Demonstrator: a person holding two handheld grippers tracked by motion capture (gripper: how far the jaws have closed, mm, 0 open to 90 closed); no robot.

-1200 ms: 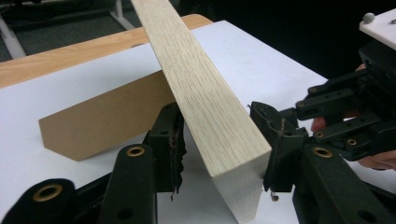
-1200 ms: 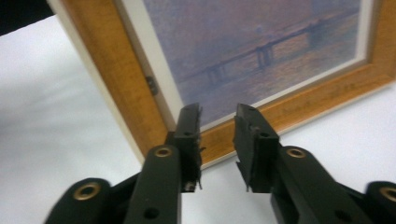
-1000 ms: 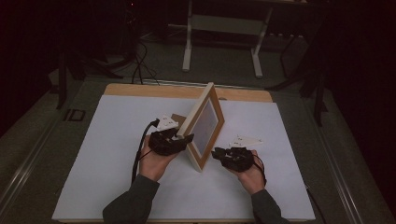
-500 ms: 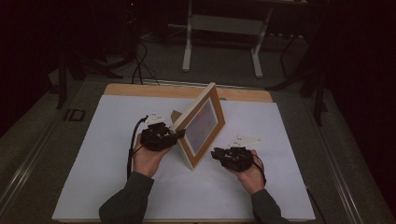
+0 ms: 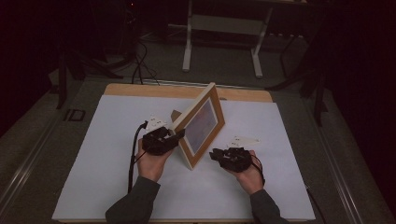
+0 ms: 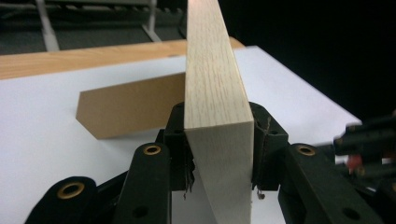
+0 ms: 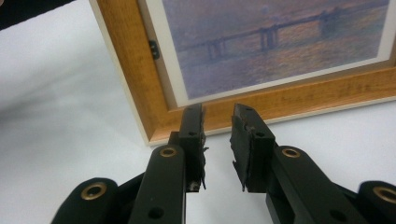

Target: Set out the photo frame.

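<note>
A light wooden picture frame (image 5: pixel 201 126) with a print of a bridge at dusk stands tilted on the white table cover, its brown back stand (image 5: pixel 175 114) behind it. My left gripper (image 5: pixel 180 134) is shut on the frame's left edge. In the left gripper view, the jaws of the left gripper (image 6: pixel 218 149) clamp the pale frame edge (image 6: pixel 212 84), and the stand (image 6: pixel 130 109) shows behind. My right gripper (image 5: pixel 214 154) is open, just off the frame's lower corner. In the right gripper view, the right gripper (image 7: pixel 218 116) has nothing between its jaws and points at the frame's bottom rail (image 7: pixel 299 95).
The white cover (image 5: pixel 93 177) spans the table, with a bare wooden strip (image 5: pixel 140 89) along the far edge. Beyond the table, metal legs of a stand (image 5: pixel 189 42) and cables lie on the dark floor. White surface lies free on both sides of the frame.
My left gripper and the frame it holds have shifted slightly to the left. The right gripper has stayed in place.
</note>
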